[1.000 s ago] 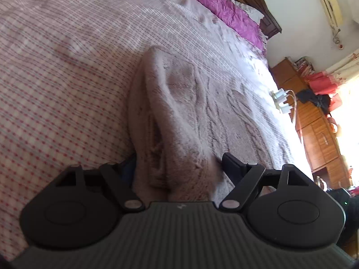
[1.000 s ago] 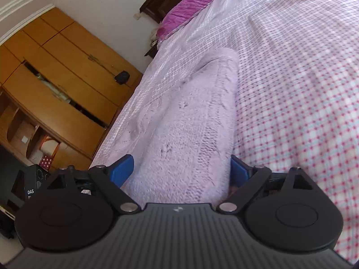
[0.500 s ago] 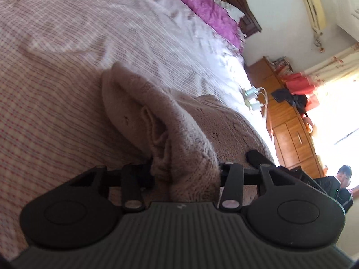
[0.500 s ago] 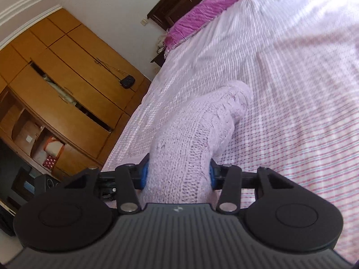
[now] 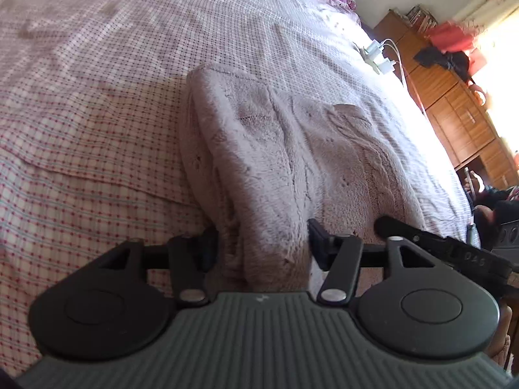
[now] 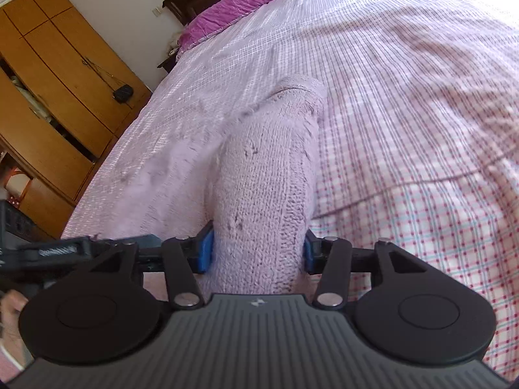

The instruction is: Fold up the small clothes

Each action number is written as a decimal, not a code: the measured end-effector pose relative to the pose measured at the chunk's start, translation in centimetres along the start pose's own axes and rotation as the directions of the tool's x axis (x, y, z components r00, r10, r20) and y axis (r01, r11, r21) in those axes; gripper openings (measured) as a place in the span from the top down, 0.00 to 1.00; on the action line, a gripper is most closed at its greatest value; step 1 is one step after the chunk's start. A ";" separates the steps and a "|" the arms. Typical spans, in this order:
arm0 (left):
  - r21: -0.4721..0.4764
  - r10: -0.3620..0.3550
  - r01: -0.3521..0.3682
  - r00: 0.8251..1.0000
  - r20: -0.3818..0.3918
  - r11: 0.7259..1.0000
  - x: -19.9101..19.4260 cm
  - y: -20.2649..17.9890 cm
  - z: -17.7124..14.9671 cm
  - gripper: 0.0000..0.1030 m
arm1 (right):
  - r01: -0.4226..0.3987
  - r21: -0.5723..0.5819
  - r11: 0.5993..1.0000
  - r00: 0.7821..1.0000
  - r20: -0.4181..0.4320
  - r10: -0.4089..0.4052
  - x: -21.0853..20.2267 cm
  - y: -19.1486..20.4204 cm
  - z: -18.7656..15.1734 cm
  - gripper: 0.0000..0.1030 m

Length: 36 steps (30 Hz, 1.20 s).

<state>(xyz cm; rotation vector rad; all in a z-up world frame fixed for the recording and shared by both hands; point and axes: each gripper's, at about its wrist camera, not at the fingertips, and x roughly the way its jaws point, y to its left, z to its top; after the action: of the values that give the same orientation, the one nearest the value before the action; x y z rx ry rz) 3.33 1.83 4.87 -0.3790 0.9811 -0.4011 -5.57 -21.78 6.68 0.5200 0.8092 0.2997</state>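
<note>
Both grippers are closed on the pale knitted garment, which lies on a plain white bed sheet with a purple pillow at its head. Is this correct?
Only the sheet is wrong: the bed sheet is checked in red and blue, not plain white, as both wrist views show. The left gripper and right gripper do clamp the knitted garment.

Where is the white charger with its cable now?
In the left wrist view, the white charger lies on the checked bedspread at the upper right, beyond the knitted garment, near the bed edge facing the wooden cabinet.
</note>
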 end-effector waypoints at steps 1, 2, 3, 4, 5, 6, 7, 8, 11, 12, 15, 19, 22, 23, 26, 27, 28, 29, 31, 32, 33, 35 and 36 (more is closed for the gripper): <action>-0.013 -0.002 0.002 1.000 0.001 1.000 -0.1 0.1 -0.2 0.39 | -0.008 0.007 1.000 1.000 0.011 0.008 0.0 -0.3 -0.3 0.44; -0.027 -0.002 0.002 1.000 0.001 1.000 -0.3 0.2 -0.2 0.39 | -0.016 0.020 1.000 1.000 0.021 0.015 0.1 -0.5 -0.7 0.42; -0.034 0.005 -0.005 1.000 0.004 0.999 -0.5 0.3 -0.3 0.39 | -0.018 0.027 0.999 1.000 0.025 0.018 -0.1 -0.5 -1.1 0.40; -0.033 0.018 -0.018 1.000 0.009 0.999 -0.9 0.4 -0.5 0.38 | -0.017 0.025 1.000 0.999 0.028 0.017 -0.2 -0.3 -1.2 0.40; -0.026 0.032 -0.032 0.999 0.016 0.999 -1.3 0.3 -0.7 0.38 | -0.013 0.014 1.000 0.999 0.033 0.012 -0.2 0.1 -1.4 0.38; -0.016 0.046 -0.046 0.999 0.025 0.999 -1.7 0.1 -1.0 0.38 | -0.005 -0.001 1.000 0.999 0.038 0.005 -0.5 0.4 -1.6 0.36; -0.006 0.061 -0.061 0.997 0.036 0.998 -2.2 -0.3 -0.9 0.38 | 0.006 -0.018 1.000 0.999 0.045 -0.005 -0.9 0.7 -1.8 0.35; 0.003 0.074 -0.074 0.996 0.049 0.997 -2.5 -0.5 -0.9 0.38 | 0.016 -0.034 0.999 0.998 0.054 -0.014 -1.3 1.1 -2.1 0.34; 0.030 0.118 -0.121 0.989 0.089 0.992 -4.2 -1.4 -2.1 0.36 | 0.041 -0.071 0.997 0.996 0.083 -0.035 -2.8 2.0 -2.8 0.30; 0.039 0.130 -0.135 0.986 0.101 0.990 -4.6 -1.6 -2.4 0.34 | 0.048 -0.081 0.996 0.995 0.092 -0.040 -3.3 2.2 -3.1 0.29; 0.080 0.178 -0.191 0.973 0.148 0.978 -5.6 -2.9 -3.6 0.26 | 0.066 -0.116 0.991 0.993 0.105 -0.054 -4.9 2.8 -4.2 0.20; 0.139 0.229 -0.260 0.952 0.204 0.955 -6.5 -4.1 -5.4 0.12 | 0.109 -0.167 0.980 0.989 0.119 -0.089 -6.5 3.6 -6.2 0.13; 0.164 0.268 -0.307 0.938 0.222 0.937 -6.4 -4.6 -6.8 0.11 | 0.157 -0.199 0.967 0.983 0.123 -0.135 -6.7 3.9 -7.6 0.08; 0.168 0.282 -0.321 0.933 0.223 0.932 -6.2 -4.7 -7.2 0.11 | 0.172 -0.208 0.963 0.981 0.122 -0.149 -6.7 4.1 -8.1 0.08; 0.157 0.333 -0.376 0.911 0.242 0.913 -5.6 -5.0 -8.7 0.11 | 0.190 -0.223 0.956 0.979 0.119 -0.167 -6.6 4.3 -9.3 0.07; 0.151 0.347 -0.390 0.904 0.249 0.908 -5.4 -5.1 -9.1 0.11 | 0.192 -0.226 0.955 0.978 0.119 -0.169 -6.5 4.2 -9.6 0.06; 0.150 0.356 -0.399 0.900 0.251 0.905 -5.2 -5.2 -9.6 0.11 | 0.198 -0.228 0.953 0.977 0.121 -0.174 -6.3 4.2 -9.9 0.06; 0.148 0.362 -0.404 0.899 0.246 0.903 -4.9 -5.3 -9.9 0.11 | 0.206 -0.230 0.951 0.976 0.120 -0.182 -6.1 4.2 -10.1 0.04; 0.140 0.373 -0.408 0.900 0.224 0.902 -4.2 -5.3 -10.4 0.11 | 0.226 -0.238 0.945 0.973 0.111 -0.205 -5.5 4.2 -10.4 0.03; 0.139 0.376 -0.409 0.903 0.209 0.902 -3.8 -5.2 -10.6 0.11 | 0.237 -0.240 0.941 0.971 0.102 -0.218 -5.1 4.1 -10.5 0.02; 0.140 0.383 -0.411 0.904 0.192 0.901 -3.4 -5.2 -10.8 0.11 | 0.244 -0.240 0.940 0.969 0.092 -0.228 -4.8 4.0 -10.6 0.01; 0.134 0.410 -0.432 0.897 0.164 0.892 -2.5 -5.1 -11.0 0.11 | 0.249 -0.235 0.939 0.968 0.077 -0.238 -4.2 3.6 -10.9 0.00; 0.135 0.423 -0.445 0.891 0.165 0.885 -2.3 -5.1 -11.2 0.11 | 0.253 -0.235 0.939 0.967 0.077 -0.241 -4.0 3.5 -11.1 0.00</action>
<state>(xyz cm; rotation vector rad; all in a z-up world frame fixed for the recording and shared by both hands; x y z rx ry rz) -8.19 -2.89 3.30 -0.0213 0.8653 -0.0464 -16.73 -17.04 4.62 0.1908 0.7703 0.1499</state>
